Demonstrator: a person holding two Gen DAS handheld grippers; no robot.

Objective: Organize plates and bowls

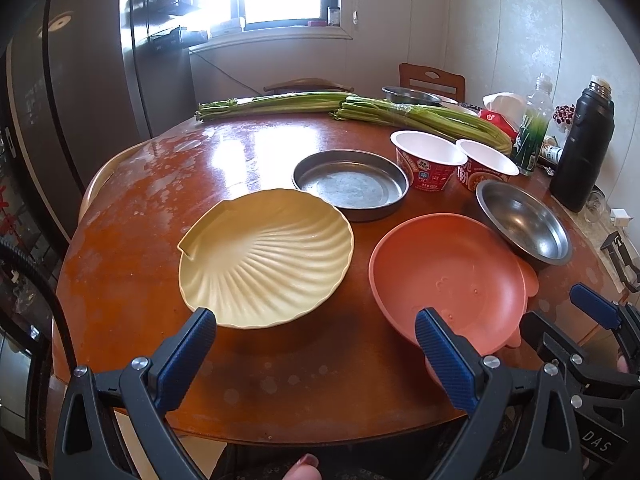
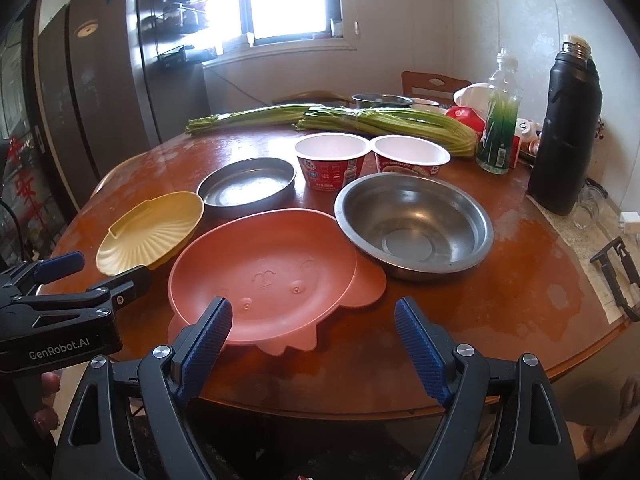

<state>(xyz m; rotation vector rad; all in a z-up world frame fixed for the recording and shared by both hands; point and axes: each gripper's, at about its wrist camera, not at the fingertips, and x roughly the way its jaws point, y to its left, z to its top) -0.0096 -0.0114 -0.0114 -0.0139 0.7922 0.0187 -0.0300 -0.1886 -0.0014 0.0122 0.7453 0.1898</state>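
while both tools hang over the near edge of the round reddish-brown wooden table (image 1: pixel 132 216), we hold the left gripper (image 1: pixel 316 342) with its blue-padded jaws spread wide and nothing between them; it sits low in front of the pale yellow shell-shaped plastic plate (image 1: pixel 266 258), its left finger just at that plate's near rim. we hold the right gripper (image 2: pixel 314 334) just as wide and empty, its left finger overlapping the near rim of the salmon-pink animal-faced plastic plate (image 2: pixel 262 276) in the right wrist view; we cannot tell whether it touches.

the yellow plate lies left of the pink one, close beside it. behind them, near the table's middle, sits a flat-bottomed round steel pan (image 1: pixel 350 184). to the right of the pink plate, with its rim meeting the pink plate's far right edge, rests a deeper round stainless steel bowl (image 2: pixel 414 226). behind that bowl stand two red-and-white paper noodle cups (image 2: pixel 332 160), side by side and open at the top.

further back lie two long bundles of green celery stalks (image 1: pixel 420 120), with another steel bowl (image 1: pixel 410 96) behind them. at the right edge stand a tall black thermos flask (image 2: pixel 568 128) and a clear plastic bottle with a green label (image 2: pixel 500 120).
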